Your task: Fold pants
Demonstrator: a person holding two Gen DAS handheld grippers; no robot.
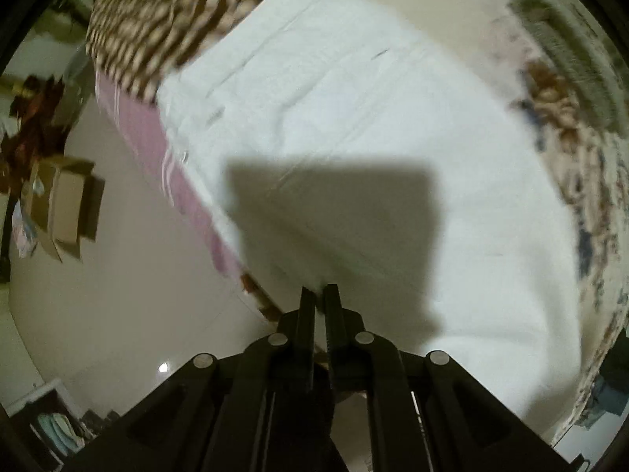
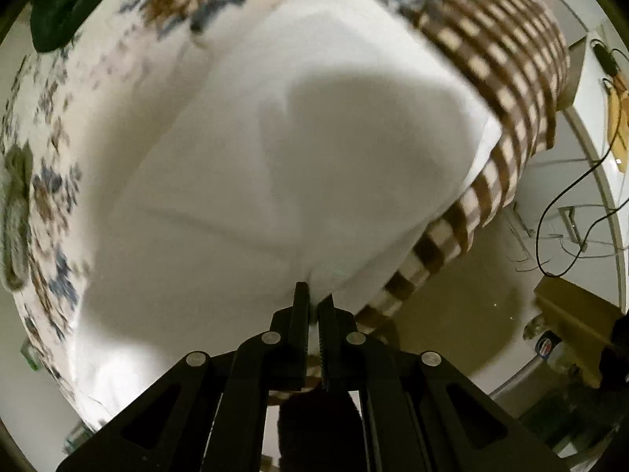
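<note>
Pants [image 1: 354, 126], white, lie spread on a bed ahead of both tools.

Left wrist view: the left tool [image 1: 319, 289] has its fingers pressed nearly together, pinching the near edge of the pants. The cloth runs forward and to the right from the tips. A brown checked blanket [image 1: 157, 27] lies at the far left end of the cloth. A floral bedsheet [image 1: 582, 181] borders the far right side. A cardboard box [image 1: 70, 204] stands on the floor, well to the left. No writing is legible.

Right wrist view: the right tool [image 2: 316, 295] is likewise pinched on a near edge of the pants [image 2: 275, 137]. The cloth extends forward and to the left. The checked blanket [image 2: 511, 78] lies to the right, the floral bedsheet [image 2: 51, 181] to the left. A round red and blue label [image 2: 546, 346] is visible low right; its text is too small to read.

Judgement: both tools hold the near edge, so the next fold likely carries it forward, away from the tools.
</note>
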